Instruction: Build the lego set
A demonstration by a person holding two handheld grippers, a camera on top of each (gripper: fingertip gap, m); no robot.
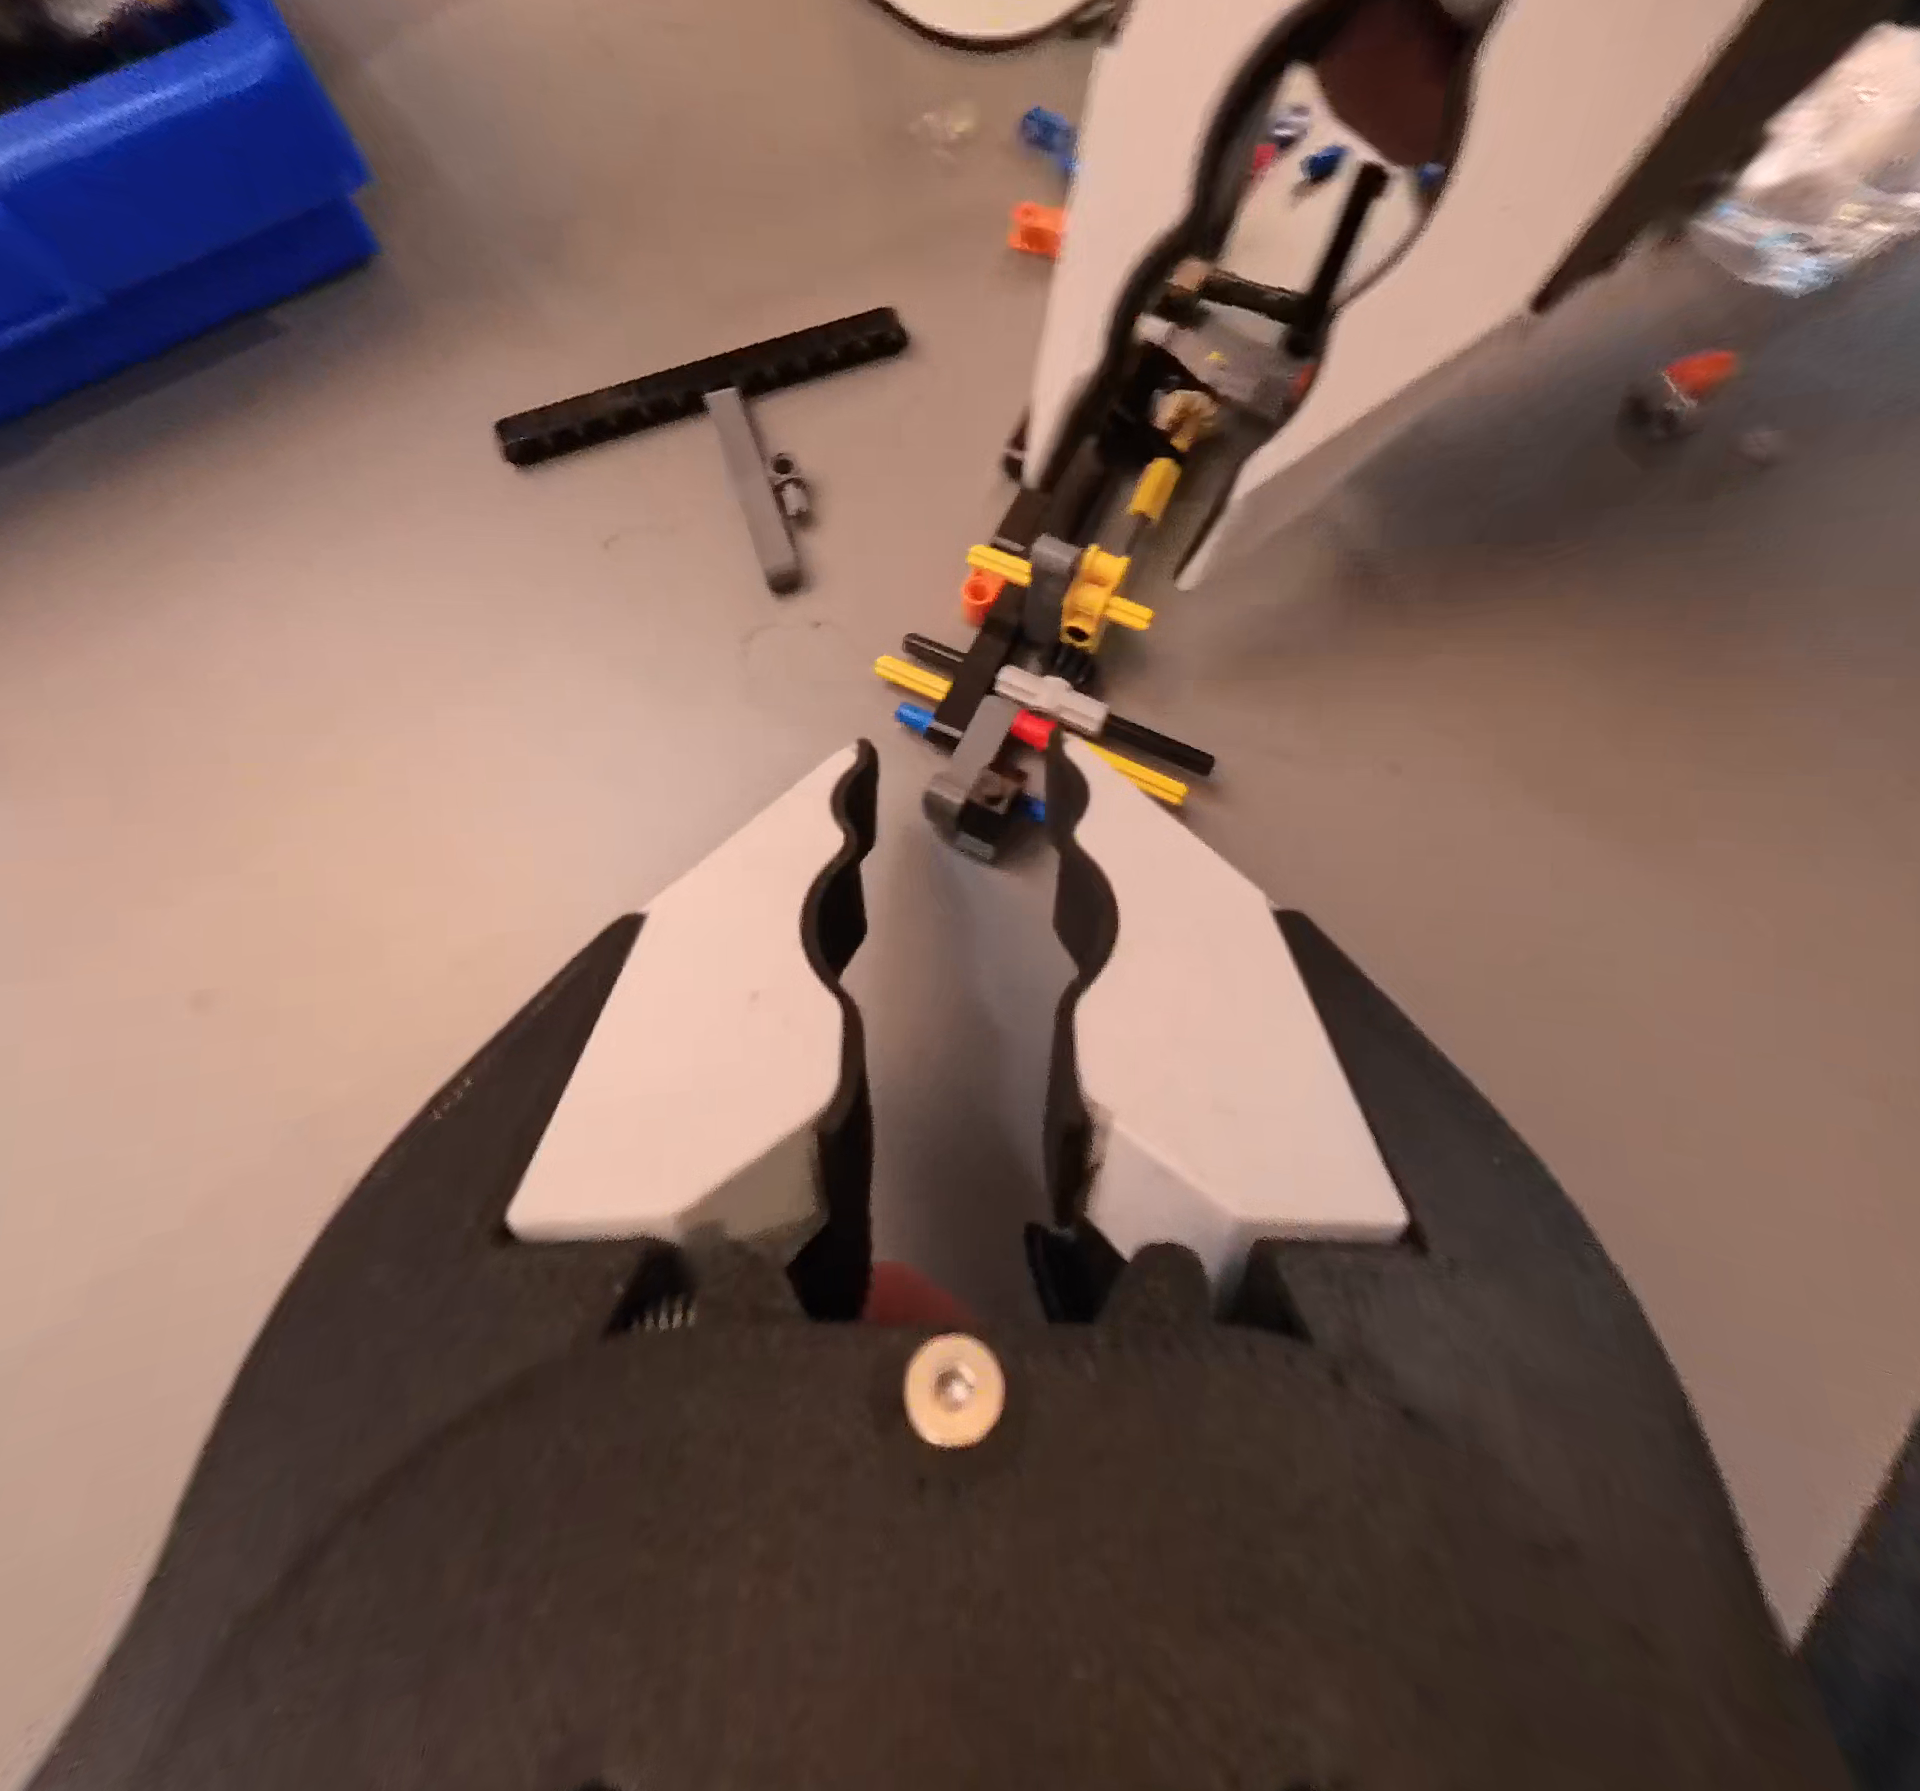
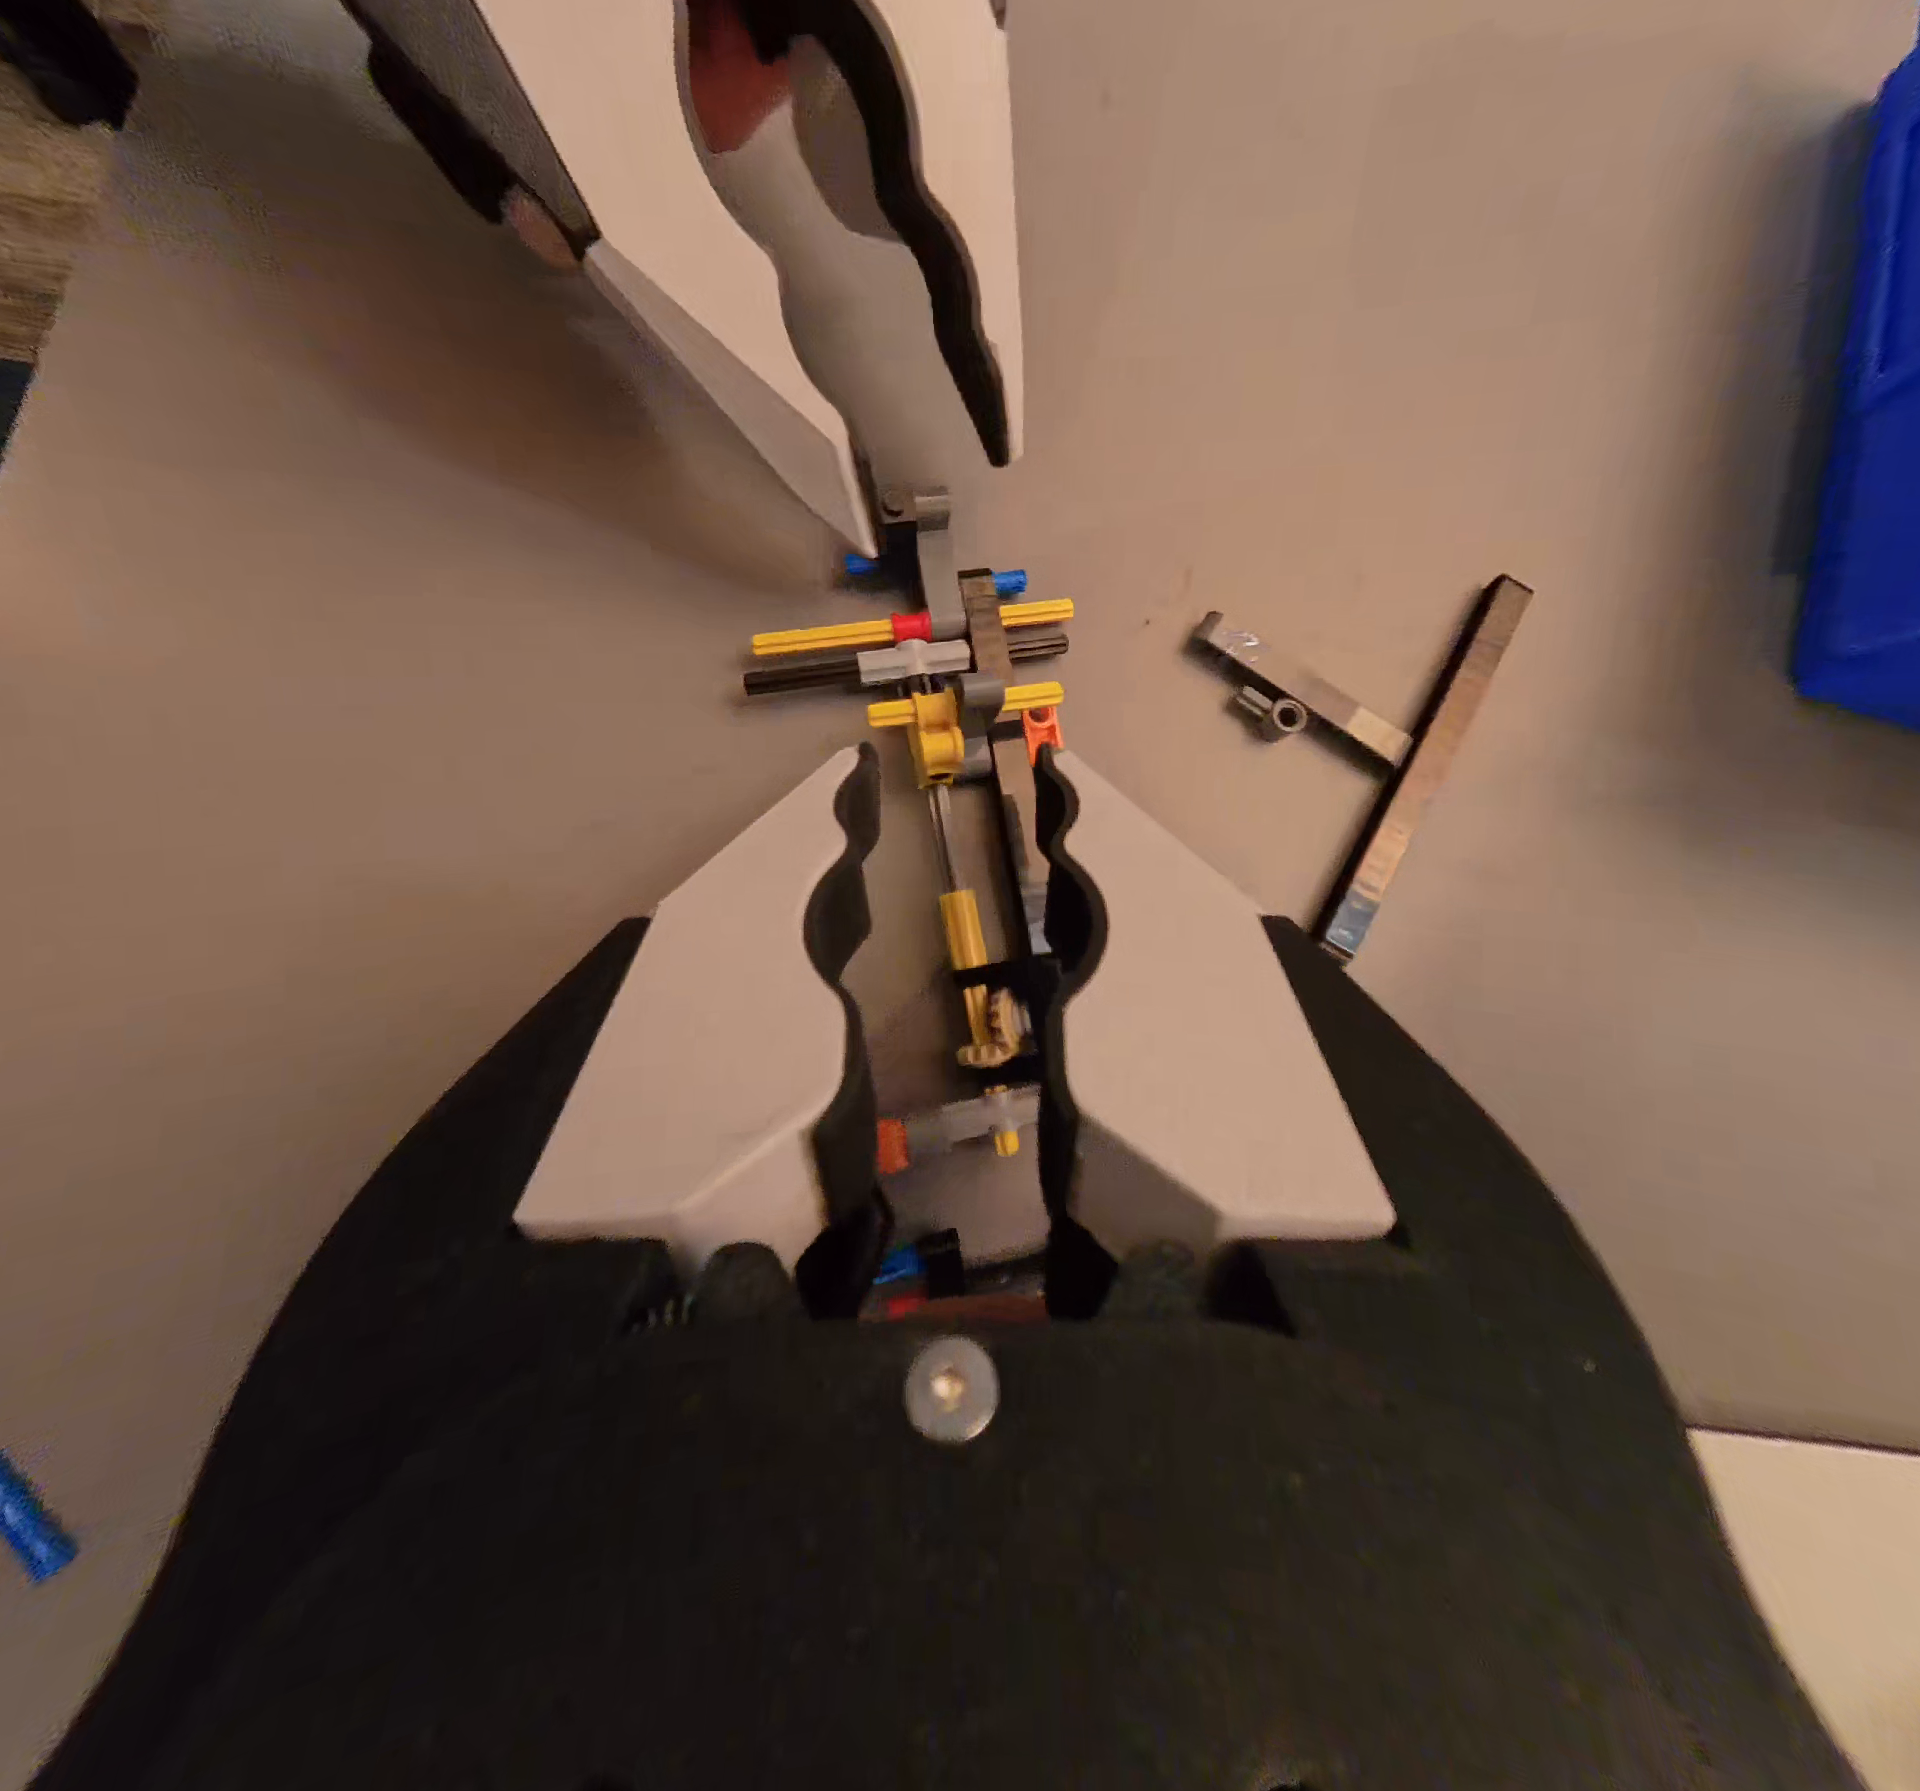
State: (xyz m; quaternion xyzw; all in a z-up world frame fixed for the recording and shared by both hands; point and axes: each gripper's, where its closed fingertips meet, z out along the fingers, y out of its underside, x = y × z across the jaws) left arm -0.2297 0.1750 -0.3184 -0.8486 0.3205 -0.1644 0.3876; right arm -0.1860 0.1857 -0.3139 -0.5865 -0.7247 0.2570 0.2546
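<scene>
The half-built model (image 2: pixel 951 702) lies on the grey table (image 1: pixel 312 858) between the two grippers, which face each other along its length. The right gripper (image 2: pixel 951 765) has its jaws standing a little apart, straddling the long rear of the model; whether the pads truly press its sides I cannot tell. The left gripper (image 1: pixel 961 765) is spread too, its tips just at the model's grey front end (image 1: pixel 971 806), with one pad seeming to brush it and nothing pinched.

To my eye the step is steadying the model while its front end is taken up or adjusted. It would go best if the right gripper clamps on the stiff black beam and not on the thin yellow rods, which stick out sideways and could slide. The left gripper should close squarely on the grey end piece.

By my count: two grippers, one model, three yellow cross rods and one black rod on it. To one side lie one loose black beam (image 1: pixel 701 385), one grey bar (image 1: pixel 753 494) touching it, and one blue bin (image 1: pixel 156 162). Small blue and orange bits are scattered farther off, too blurred to count.
</scene>
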